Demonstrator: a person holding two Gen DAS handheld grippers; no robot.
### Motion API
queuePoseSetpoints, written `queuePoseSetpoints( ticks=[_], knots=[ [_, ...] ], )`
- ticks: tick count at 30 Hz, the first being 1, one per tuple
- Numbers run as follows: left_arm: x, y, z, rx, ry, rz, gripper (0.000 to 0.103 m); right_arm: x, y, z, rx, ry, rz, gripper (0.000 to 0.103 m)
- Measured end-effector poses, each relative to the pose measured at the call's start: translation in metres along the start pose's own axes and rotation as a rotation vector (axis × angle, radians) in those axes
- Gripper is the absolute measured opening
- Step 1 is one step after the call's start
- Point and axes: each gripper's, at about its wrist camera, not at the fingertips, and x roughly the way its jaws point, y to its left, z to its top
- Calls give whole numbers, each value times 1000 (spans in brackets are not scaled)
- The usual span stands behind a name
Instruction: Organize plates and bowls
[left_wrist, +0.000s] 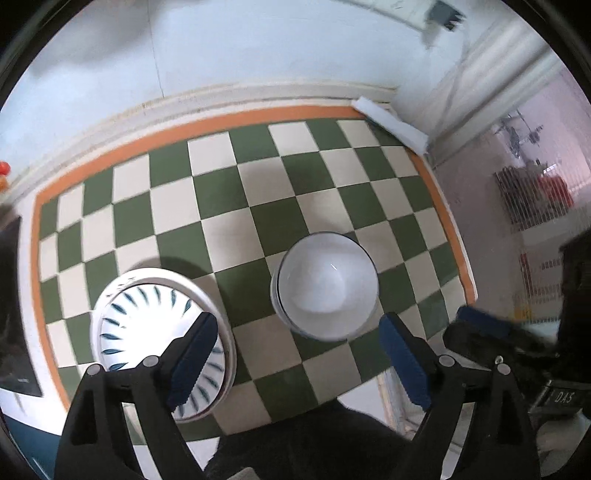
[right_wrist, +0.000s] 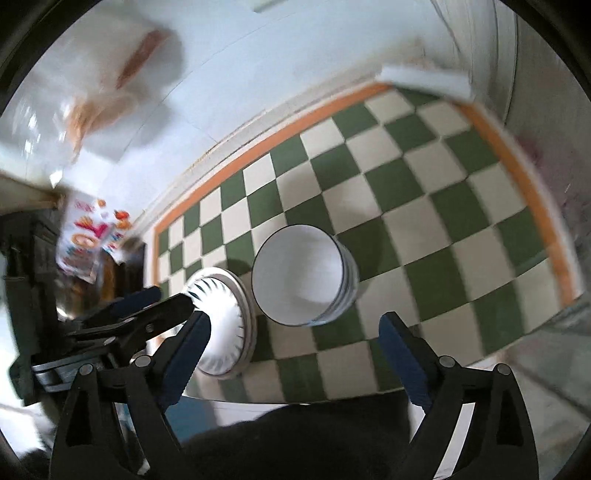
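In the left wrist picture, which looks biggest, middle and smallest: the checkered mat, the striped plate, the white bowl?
1. Checkered mat, by far the largest.
2. Striped plate.
3. White bowl, a little smaller across.

Plate and bowl look close in size, and the fisheye bends things, so that order is unsure.

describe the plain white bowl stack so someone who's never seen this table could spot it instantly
Find the green-and-cream checkered mat with the orange border. Two piles of dishes sit near its front edge; take the right-hand one, the plain white bowl stack. Unlike the patterned plate stack beside it, which is flat with blue dashes radiating around its rim, this is deep, unpatterned, with a thin dark rim line.
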Motion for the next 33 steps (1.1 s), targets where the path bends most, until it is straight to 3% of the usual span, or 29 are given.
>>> queuePoseSetpoints(
  ticks=[9,15,17,19,24,33],
  knots=[
    [102,26,35,-111,198,-67,89,97,-64,22,119,123,62,95],
    [147,29,35,-121,301,-136,74,138,-86,24,157,193,121,94],
    [156,30,33,-123,327,-150,63,147,-90,25,174,204,160,91],
    [167,31,31,-133,352,-182,59,156,-93,26,178,220,167,83],
    [167,40,29,-170,319,-248,58,177,-92,25,168,260,174,52],
    [162,38,23,-162,281,-215,58,178,-79,24,105,236,144,51]
  ],
)
